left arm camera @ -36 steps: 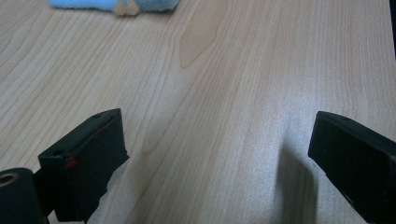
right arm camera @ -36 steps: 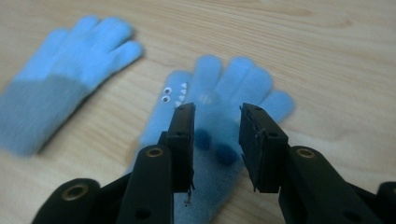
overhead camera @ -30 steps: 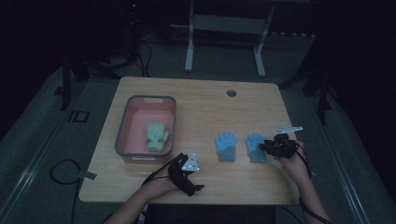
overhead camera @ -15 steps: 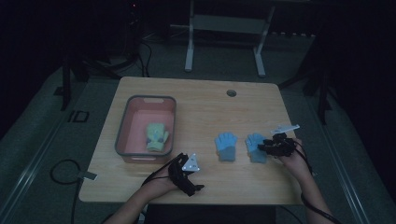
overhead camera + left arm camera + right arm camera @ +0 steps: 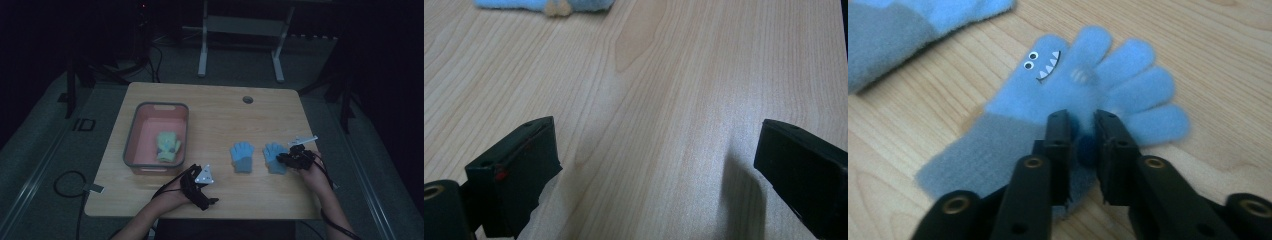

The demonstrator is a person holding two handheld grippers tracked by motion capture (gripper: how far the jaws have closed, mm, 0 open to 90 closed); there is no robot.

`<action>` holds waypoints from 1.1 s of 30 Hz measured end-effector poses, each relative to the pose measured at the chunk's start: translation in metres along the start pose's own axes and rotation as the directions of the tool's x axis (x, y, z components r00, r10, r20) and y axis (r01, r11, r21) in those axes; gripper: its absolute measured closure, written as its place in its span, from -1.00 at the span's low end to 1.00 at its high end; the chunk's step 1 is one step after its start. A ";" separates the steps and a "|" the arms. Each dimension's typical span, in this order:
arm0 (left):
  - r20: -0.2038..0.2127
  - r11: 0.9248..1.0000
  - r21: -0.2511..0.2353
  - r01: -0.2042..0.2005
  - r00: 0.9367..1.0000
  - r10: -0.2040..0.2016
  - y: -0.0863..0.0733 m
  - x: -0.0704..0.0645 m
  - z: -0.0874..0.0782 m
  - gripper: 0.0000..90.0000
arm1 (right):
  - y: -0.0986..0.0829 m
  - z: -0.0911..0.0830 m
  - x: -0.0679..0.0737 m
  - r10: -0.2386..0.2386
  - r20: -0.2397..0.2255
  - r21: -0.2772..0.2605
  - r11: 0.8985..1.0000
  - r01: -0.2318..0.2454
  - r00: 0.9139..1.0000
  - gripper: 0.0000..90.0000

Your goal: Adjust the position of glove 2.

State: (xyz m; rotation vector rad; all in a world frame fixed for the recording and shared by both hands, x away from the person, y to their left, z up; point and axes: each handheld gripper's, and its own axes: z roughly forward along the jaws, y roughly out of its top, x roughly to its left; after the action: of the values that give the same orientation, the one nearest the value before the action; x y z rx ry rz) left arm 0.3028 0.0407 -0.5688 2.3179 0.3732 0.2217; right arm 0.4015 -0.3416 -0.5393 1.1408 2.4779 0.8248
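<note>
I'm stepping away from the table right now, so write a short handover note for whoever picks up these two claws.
Right claw: jaws pinched on the edge of the right blue glove, which lies flat on the table.
Left claw: jaws wide open, holding nothing, low over bare wood near the front edge.
Second blue glove: lies beside the first, untouched.
Yellow-green glove: already in the pink bin.
Left, probably: lift the gripped glove into the bin, then the other one.
</note>
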 end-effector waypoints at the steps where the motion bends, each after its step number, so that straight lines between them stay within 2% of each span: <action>1: 0.000 1.000 0.000 0.000 1.000 0.000 0.000 0.000 0.000 -0.90 | 0.000 0.000 0.001 0.006 0.002 -0.001 1.000 -0.006 1.000 0.81; 7: 0.001 1.000 0.002 -0.002 1.000 0.002 0.000 0.000 0.000 -0.90 | 0.000 -0.003 0.001 0.059 0.003 -0.023 0.998 -0.058 0.998 0.87; 14: 0.001 1.000 0.000 -0.002 1.000 0.002 0.000 0.000 0.000 -0.90 | 0.013 -0.022 0.006 0.073 0.029 -0.071 0.995 -0.071 0.997 0.87; 16: 0.001 1.000 0.001 -0.002 1.000 0.002 0.000 0.000 0.000 -0.90 | 0.018 -0.029 0.007 0.072 0.029 -0.089 0.994 -0.070 0.997 0.87; 19: 0.000 1.000 0.001 -0.003 1.000 0.003 0.000 0.000 0.000 -0.90 | 0.025 -0.038 0.009 0.074 0.002 -0.121 0.990 -0.073 0.997 0.87; 24: 0.001 1.000 0.001 -0.002 1.000 0.002 0.000 0.000 0.000 -0.90 | 0.036 -0.049 0.015 0.063 0.004 -0.156 0.986 -0.062 0.998 0.87; 33: 0.001 1.000 0.001 -0.005 1.000 0.005 0.000 0.000 0.000 -0.90 | 0.058 -0.053 0.034 0.021 -0.049 -0.185 0.982 -0.029 0.999 0.87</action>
State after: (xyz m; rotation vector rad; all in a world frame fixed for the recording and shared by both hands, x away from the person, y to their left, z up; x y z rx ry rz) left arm 0.3030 0.0406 -0.5685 2.3205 0.3670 0.2234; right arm 0.3889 -0.3053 -0.4624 1.1004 2.3681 1.0772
